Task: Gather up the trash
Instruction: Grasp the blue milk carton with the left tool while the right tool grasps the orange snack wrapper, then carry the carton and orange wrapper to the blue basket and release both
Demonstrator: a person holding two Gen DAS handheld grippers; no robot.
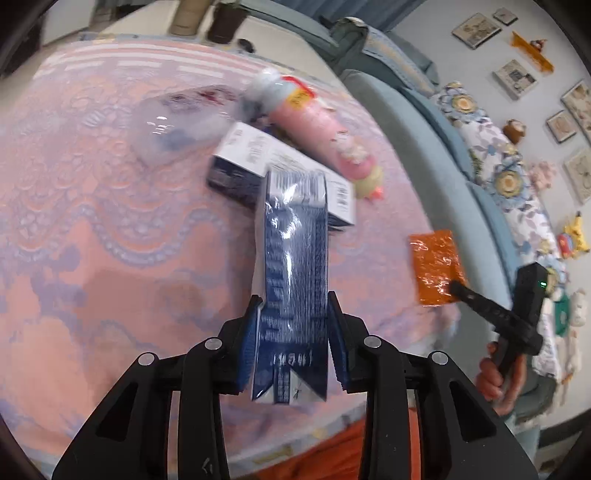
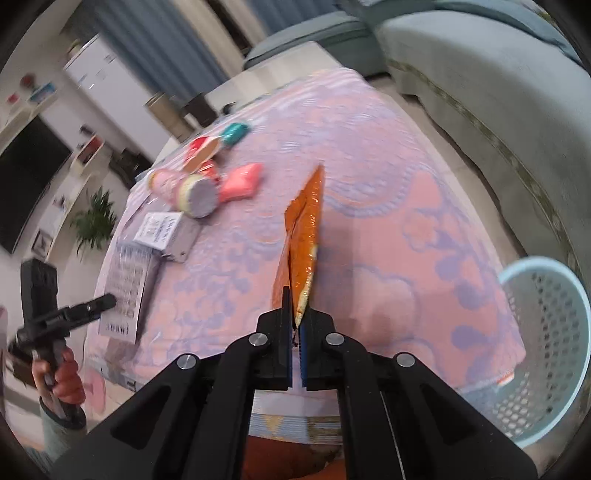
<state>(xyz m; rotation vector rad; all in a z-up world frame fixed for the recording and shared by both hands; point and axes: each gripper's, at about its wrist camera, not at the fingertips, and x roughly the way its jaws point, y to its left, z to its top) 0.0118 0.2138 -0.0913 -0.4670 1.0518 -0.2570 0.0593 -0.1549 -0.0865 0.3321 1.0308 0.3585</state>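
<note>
The blue carton (image 1: 291, 266) looks like printed card under a glossy film that catches the light. Beside it, the orange packet (image 2: 303, 236) is crinkled, shiny foil-like plastic. Under the carton, the tablecloth (image 1: 92, 229) is matt woven cloth with a raised lace-like pattern. Beyond the cloth's edge, the pale blue basket (image 2: 546, 332) is smooth perforated plastic.

Pink-and-lilac patterned tablecloth (image 1: 92, 221), blue-grey sofa (image 1: 424, 122), floral cushion (image 1: 498, 155), framed pictures (image 1: 476, 29) on wall, potted plant (image 2: 94, 221), wall-mounted television (image 2: 26, 177)
</note>
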